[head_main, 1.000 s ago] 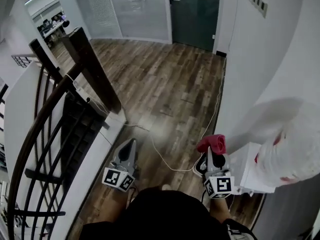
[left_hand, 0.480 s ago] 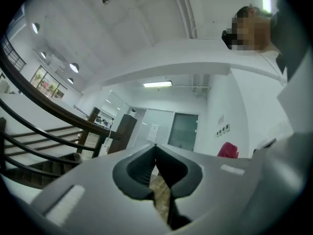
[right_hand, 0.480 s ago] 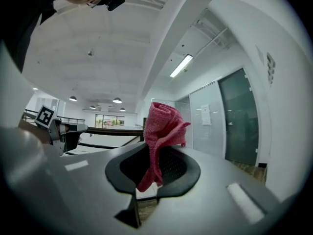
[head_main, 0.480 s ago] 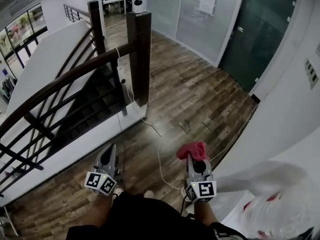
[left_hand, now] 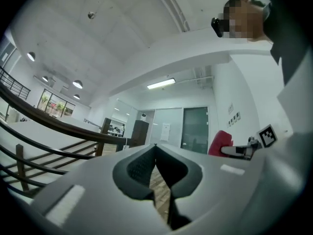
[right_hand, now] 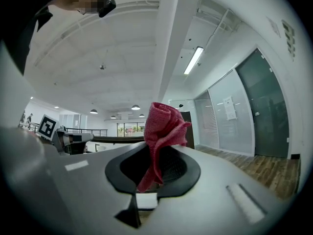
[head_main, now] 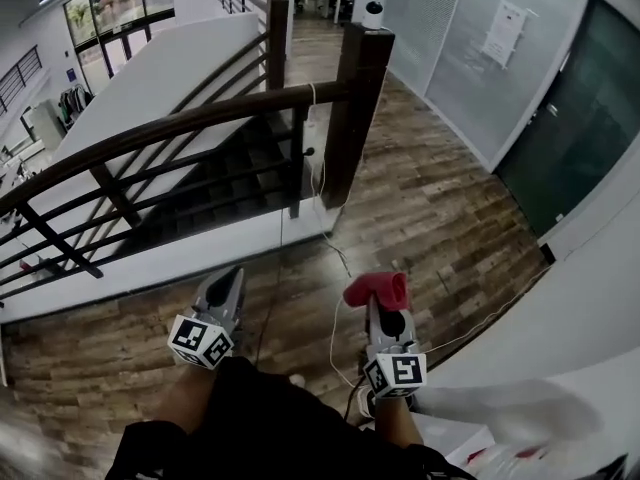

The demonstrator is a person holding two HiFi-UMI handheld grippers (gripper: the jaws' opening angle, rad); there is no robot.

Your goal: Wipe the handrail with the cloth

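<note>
A dark wooden handrail (head_main: 170, 128) runs from the left edge up to a square dark newel post (head_main: 355, 108) in the head view, above a stairwell. My right gripper (head_main: 380, 296) is shut on a bunched red cloth (head_main: 377, 288), which also sticks up between the jaws as the red cloth (right_hand: 164, 126) in the right gripper view. My left gripper (head_main: 226, 290) is shut with nothing in it, its jaws meeting at a point. Both grippers hang low over the wooden floor, well short of the handrail (left_hand: 54, 126).
A white cable (head_main: 335, 328) trails over the wooden floor (head_main: 440, 218) from the post towards me. A white low wall (head_main: 150, 263) borders the stairwell. A dark green door (head_main: 580, 118) stands at right, and a white box (head_main: 455, 438) by my right arm.
The head view has swung left: the handrail and post have moved from the left edge to the upper middle. Both grippers keep their pose, the red cloth still held.
</note>
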